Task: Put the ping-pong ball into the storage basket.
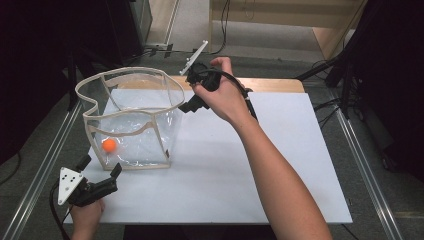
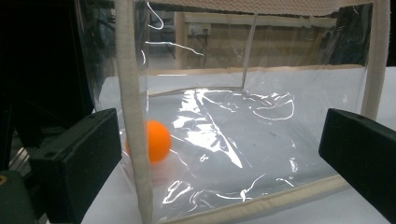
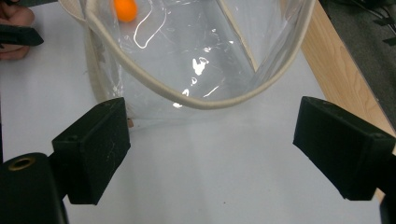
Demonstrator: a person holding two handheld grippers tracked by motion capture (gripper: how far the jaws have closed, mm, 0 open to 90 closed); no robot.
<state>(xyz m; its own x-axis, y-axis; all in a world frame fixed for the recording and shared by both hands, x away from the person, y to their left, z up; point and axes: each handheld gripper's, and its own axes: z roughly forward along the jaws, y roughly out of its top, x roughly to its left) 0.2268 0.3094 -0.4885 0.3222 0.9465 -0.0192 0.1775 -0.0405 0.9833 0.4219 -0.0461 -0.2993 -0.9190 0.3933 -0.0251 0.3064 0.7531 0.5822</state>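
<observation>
Bag (clear, orange ball inside) stands just beyond the right tool, whose jaws gape apart, holding nothing.

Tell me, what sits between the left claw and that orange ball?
Only the clear plastic wall of the bag and its cream corner seam. In the left gripper view the orange ball lies inside, just behind that seam, with the open left claw facing it.

Bright table, dark surroundings
Overhead light glares in white streaks on the clear bag; the table is evenly lit, the near black jaws look soft, room edges fall into darkness.
</observation>
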